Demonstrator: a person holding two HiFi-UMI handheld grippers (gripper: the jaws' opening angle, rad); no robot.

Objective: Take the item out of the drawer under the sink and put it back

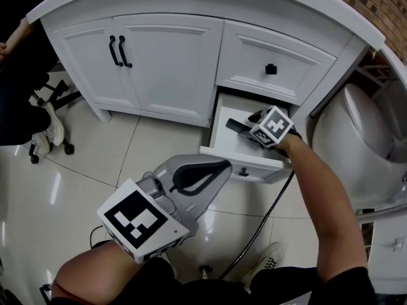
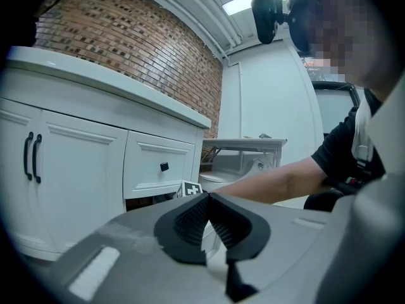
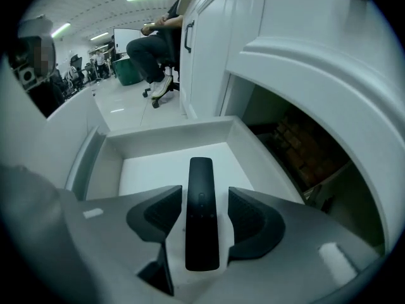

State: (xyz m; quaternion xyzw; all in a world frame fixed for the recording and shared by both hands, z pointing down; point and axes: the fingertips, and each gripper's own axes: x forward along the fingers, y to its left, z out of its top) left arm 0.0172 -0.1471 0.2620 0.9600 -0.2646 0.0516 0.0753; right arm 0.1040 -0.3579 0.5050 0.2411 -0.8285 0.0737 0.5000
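- right gripper is tipped down into the open drawer, jaws spread. The pads flank the black remote with a visible gap on both sides, so no grip.
- remote lies flat on the drawer floor, inside the drawer, with its long axis lined up with the jaw slot. A straight squeeze would catch its 2 long edges.
- can't tell whether this is pre-pick or post-release; the pose fits either.
- left gripper sits outside the drawer, in front of its front panel, jaws closed on nothing. Looks parked, probably to stay clear of the right arm.
- drawer is pulled well out, which gives the right gripper top access.
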